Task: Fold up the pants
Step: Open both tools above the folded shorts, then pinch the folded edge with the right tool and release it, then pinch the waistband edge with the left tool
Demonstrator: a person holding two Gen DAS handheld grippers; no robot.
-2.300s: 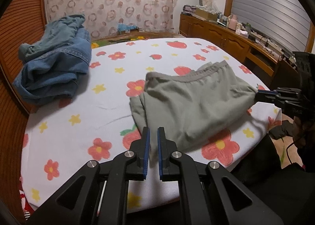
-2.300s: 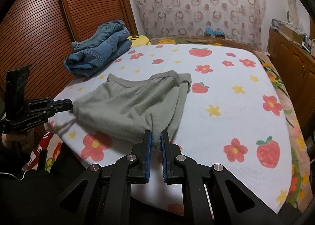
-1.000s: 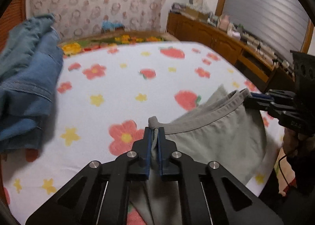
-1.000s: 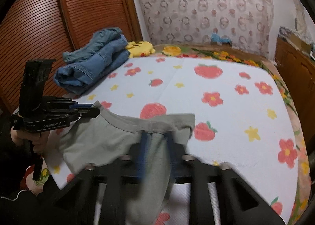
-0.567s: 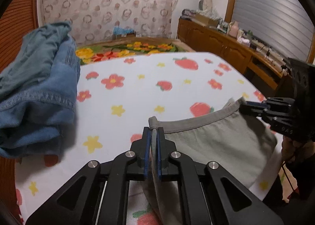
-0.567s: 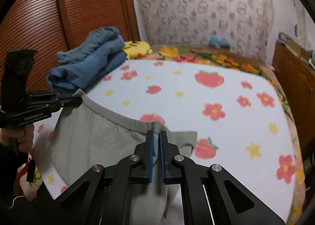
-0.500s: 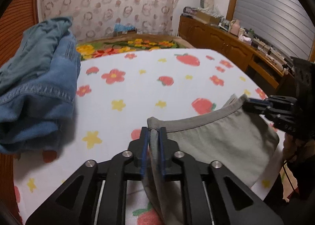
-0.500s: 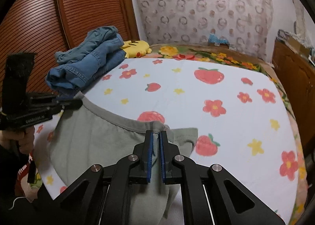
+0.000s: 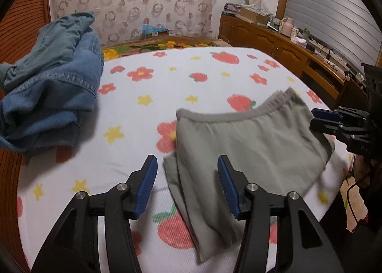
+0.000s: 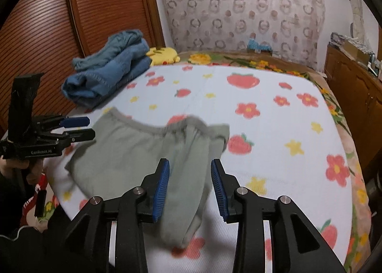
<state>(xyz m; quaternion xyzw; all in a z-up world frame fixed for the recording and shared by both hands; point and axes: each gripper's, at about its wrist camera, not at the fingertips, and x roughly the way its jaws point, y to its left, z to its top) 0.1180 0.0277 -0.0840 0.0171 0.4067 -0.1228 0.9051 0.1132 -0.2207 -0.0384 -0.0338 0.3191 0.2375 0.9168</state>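
Observation:
Grey-green pants (image 9: 248,144) lie folded on the flowered bed sheet (image 9: 148,110), waistband toward the far side. They also show in the right wrist view (image 10: 143,153). My left gripper (image 9: 187,184) is open and empty, just above the pants' near left edge. My right gripper (image 10: 189,187) is open and empty over the pants' near right part. Each gripper shows in the other's view, open beside the waistband corners: the right one (image 9: 320,117) and the left one (image 10: 78,127).
A pile of blue denim clothes (image 9: 47,96) lies at the bed's far left, by the wooden slatted wardrobe (image 10: 71,22). A yellow soft toy (image 10: 164,55) lies behind it. A wooden sideboard (image 9: 286,50) with clutter runs along the right wall.
Both grippers held the waistband corners raised, then opened and let go. The pants dropped onto the sheet, and both grippers have drawn back a little toward me.

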